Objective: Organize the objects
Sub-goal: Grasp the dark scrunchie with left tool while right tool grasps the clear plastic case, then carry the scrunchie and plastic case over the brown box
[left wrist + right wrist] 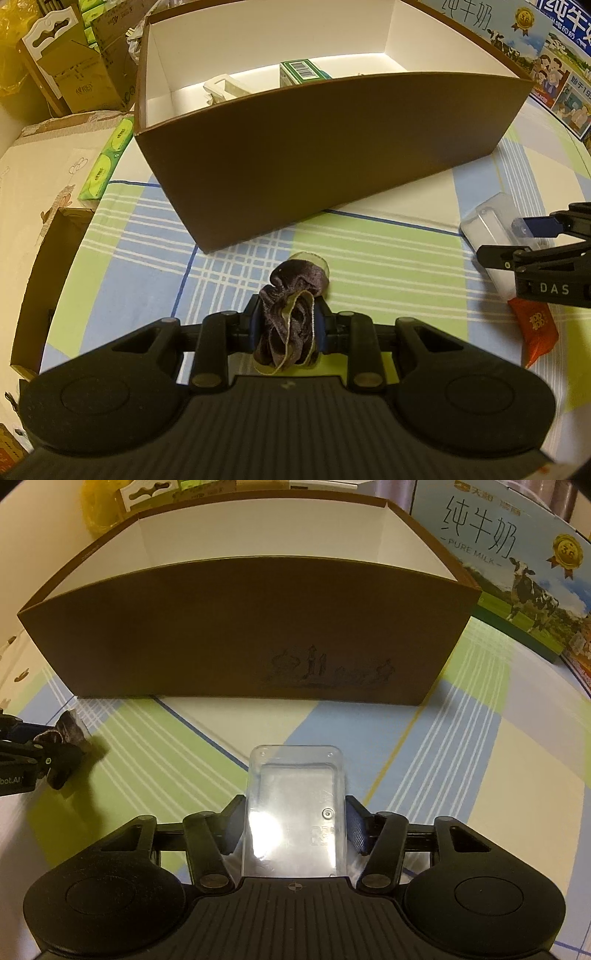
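Brown box (pixel 314 147) stands behind left gripper (pixel 288 328), clamped on purple scrunchie (pixel 291 314) over checked cloth (pixel 147 240); orange packet (pixel 535 332) nearby. Right view: right gripper (pixel 295 827) jaws contact clear plastic case (pixel 295 812); milk carton (pixel 517 572) beside box.

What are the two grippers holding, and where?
The left gripper pinches a crumpled dark purple fabric scrunchie around its middle. The right gripper has a clear rectangular plastic case between its fingers, at the long sides.

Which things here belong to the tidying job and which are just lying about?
Job: brown box, purple scrunchie in left gripper, clear plastic case between right gripper fingers, orange packet.
Lying about: milk carton, green tissue packs.
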